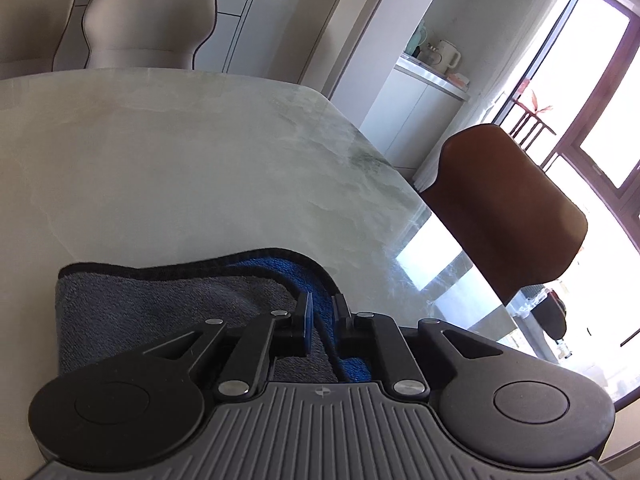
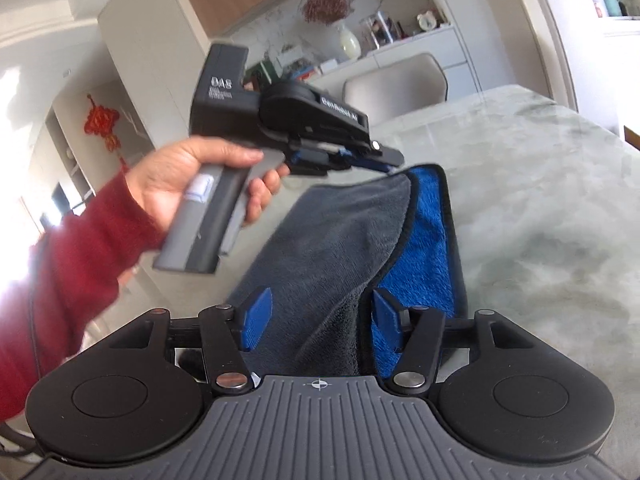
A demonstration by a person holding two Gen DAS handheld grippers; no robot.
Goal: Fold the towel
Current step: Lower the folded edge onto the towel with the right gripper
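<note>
**Op:** Towel (image 2: 332, 248), grey one face, blue the other, black-bound. It lies on the marble table (image 1: 160, 168) near the edge closest to me, partly doubled: a grey flap turned over the blue.

**Obs:** Left claw?

**Op:** Left gripper (image 2: 390, 168) is drawn nearly together on the towel's bound edge at its far corner. From its own wrist view the black hem runs between the fingers, so I read it as pinching the towel. My left hand (image 2: 188, 184) has the handle.

**Obs:** Right?

**Op:** Right gripper (image 2: 320, 326) spread wide, blue pads (image 2: 256, 320) straddling the near end of the grey flap. Whether they touch the cloth, I cannot tell.

**Obs:** Step?

**Op:** Mid-fold, I judge. One corner held, the near one not yet taken.

**Obs:** Next?

**Op:** Probably bring the right pads together on the near hem, then carry both corners across level so the edges meet. Brown chair (image 1: 508, 208) off the table's right edge, out of the way.
</note>
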